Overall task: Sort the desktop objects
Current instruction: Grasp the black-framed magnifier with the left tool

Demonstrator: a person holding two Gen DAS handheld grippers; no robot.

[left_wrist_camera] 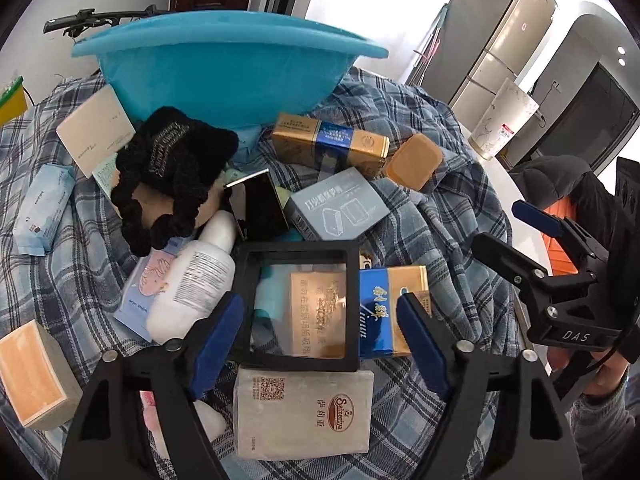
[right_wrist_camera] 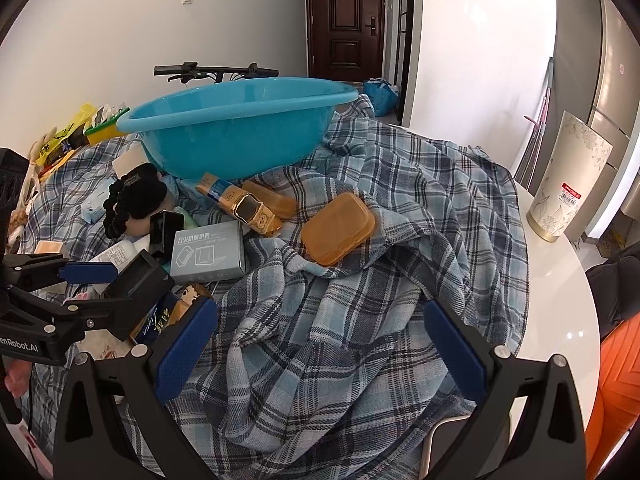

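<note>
Here, both tools over cluttered plaid cloth.
Nearest, a grey "Saizeriya" packet (left_wrist_camera: 304, 414); the left tool (left_wrist_camera: 320, 334) stands wide, astride a black-framed clear case (left_wrist_camera: 298, 304), pads apparently not pressing it. The right tool (right_wrist_camera: 316, 344), marked "DAS", gapes empty over cloth (right_wrist_camera: 360, 320). Farthest, a blue basin (left_wrist_camera: 228, 64).

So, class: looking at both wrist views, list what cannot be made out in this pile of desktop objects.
- Blue plastic basin: its floor is hidden by its own wall in both views.
- Blue-and-gold carton, left wrist view: partly covered by the black square frame.
- White squeeze bottle: label print too small.
- Pink packet: hidden behind the left gripper.
</note>
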